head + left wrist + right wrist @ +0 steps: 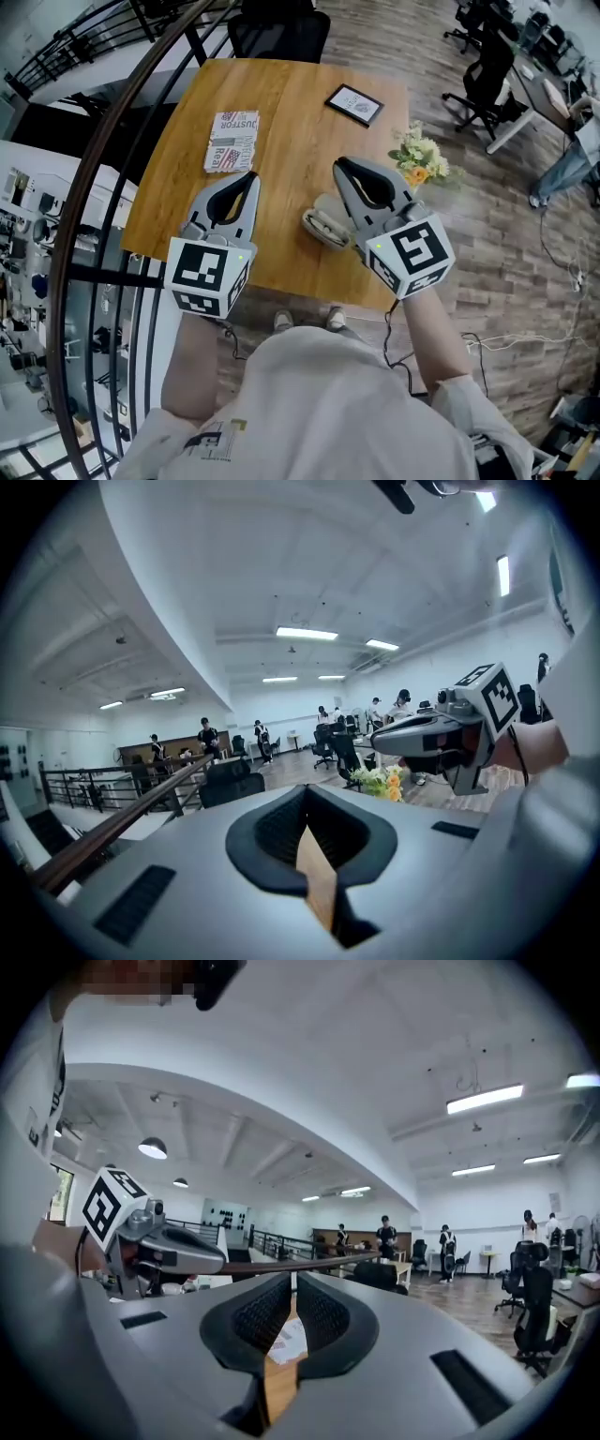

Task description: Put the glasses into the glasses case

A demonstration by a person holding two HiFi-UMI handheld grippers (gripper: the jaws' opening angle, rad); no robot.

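Note:
The beige glasses case [323, 228] lies on the wooden table [281, 112] near its front edge, partly hidden behind my right gripper; I cannot tell whether it is closed. No glasses show in any view. Both grippers are held high above the table, side by side. My left gripper [247, 176] is shut, tips touching, with nothing between them [305, 794]. My right gripper [340, 166] has its jaws a thin slit apart [293, 1283] and holds nothing. Each gripper view looks out level across the room, with the other gripper at its side.
A folded printed paper [232, 141] lies mid-table, a framed picture [354, 103] at the far right, a bunch of flowers [419, 159] at the right edge. A dark chair [279, 33] stands behind the table, a curved railing [103, 187] runs on the left.

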